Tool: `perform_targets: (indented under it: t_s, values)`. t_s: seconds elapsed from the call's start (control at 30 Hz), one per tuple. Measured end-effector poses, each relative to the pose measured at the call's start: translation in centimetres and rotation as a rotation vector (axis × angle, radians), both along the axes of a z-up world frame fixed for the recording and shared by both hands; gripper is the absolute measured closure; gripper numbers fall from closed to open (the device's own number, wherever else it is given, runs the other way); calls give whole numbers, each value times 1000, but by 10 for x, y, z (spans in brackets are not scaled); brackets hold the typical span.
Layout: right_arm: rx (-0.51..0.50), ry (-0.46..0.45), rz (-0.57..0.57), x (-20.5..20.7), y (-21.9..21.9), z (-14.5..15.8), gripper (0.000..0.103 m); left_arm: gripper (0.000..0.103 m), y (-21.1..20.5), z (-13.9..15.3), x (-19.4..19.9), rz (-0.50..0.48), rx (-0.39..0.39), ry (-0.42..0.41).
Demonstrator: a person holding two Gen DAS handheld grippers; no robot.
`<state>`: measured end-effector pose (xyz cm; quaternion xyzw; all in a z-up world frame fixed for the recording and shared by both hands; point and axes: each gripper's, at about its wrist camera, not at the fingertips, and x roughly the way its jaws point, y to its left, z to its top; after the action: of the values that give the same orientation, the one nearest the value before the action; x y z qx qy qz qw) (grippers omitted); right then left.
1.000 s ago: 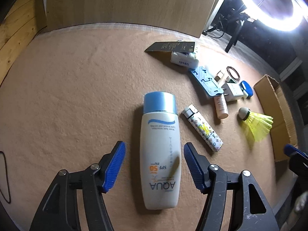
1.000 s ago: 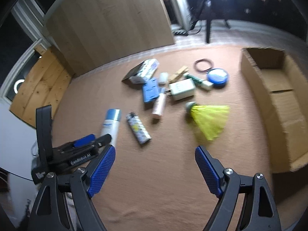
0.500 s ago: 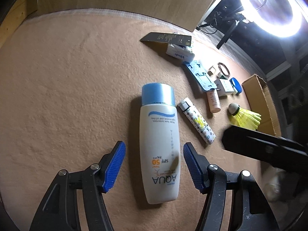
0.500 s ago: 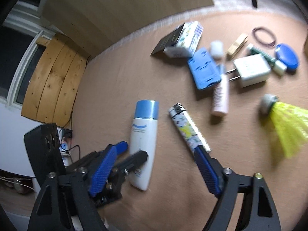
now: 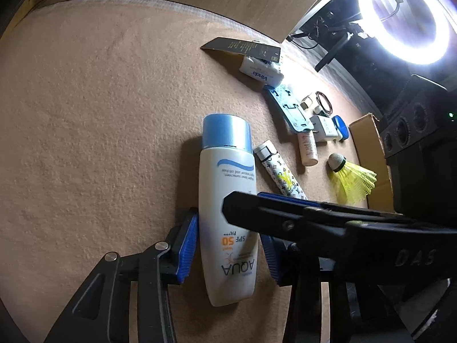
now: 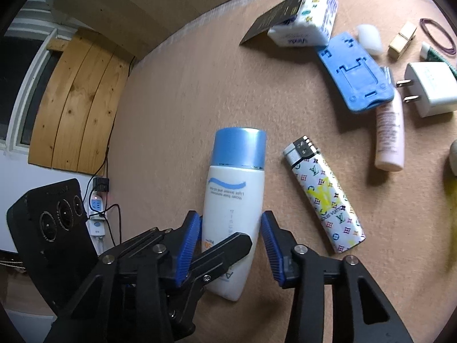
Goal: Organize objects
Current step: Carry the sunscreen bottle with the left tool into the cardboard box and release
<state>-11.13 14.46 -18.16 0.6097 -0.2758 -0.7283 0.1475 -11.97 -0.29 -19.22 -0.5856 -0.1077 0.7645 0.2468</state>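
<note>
The sunscreen bottle (image 5: 225, 177) lies flat on the tan felt table (image 5: 100, 114), blue cap pointing away from both tools, and its lower half sits right between the blue pads of the left gripper (image 5: 228, 228). The pads press on the bottle's two sides, pinching it, though the right-hand pad is partly hidden behind a black finger of the other tool. In its own camera, the right gripper (image 6: 230, 220) has its pads narrowed close on either side of the same bottle, a little nearer the cap. I cannot tell whether they actually touch it, since one of the left tool's fingers crosses in front. Just beside the bottle on the right lies one patterned lighter (image 6: 325, 200), roughly parallel to it and apart from it. Further off I count one pink tube (image 6: 390, 140), one blue phone stand (image 6: 354, 74) overlapping the tube's top, one white charger plug (image 6: 431, 88), one tissue pack (image 6: 308, 20) with one black card (image 5: 242, 47) leaning on it, one wooden clothespin (image 6: 402, 40), one yellow shuttlecock (image 5: 351, 177), one blue round lid (image 5: 341, 127) and one cardboard box (image 5: 368, 143) at the far right. Both tools come in low from the bottle's base end, the right one slanting across from the right.
</note>
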Motion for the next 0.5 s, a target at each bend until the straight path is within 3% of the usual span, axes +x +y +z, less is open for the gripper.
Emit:
perform_targets:
  t_s: [0.27,0.5]
  values:
    - [5,9,3,5,5,3,66,59,5,3,5,5,1,3]
    - [-7,64,-47,29,38,31,67,59,30,30,21,-20,24,55]
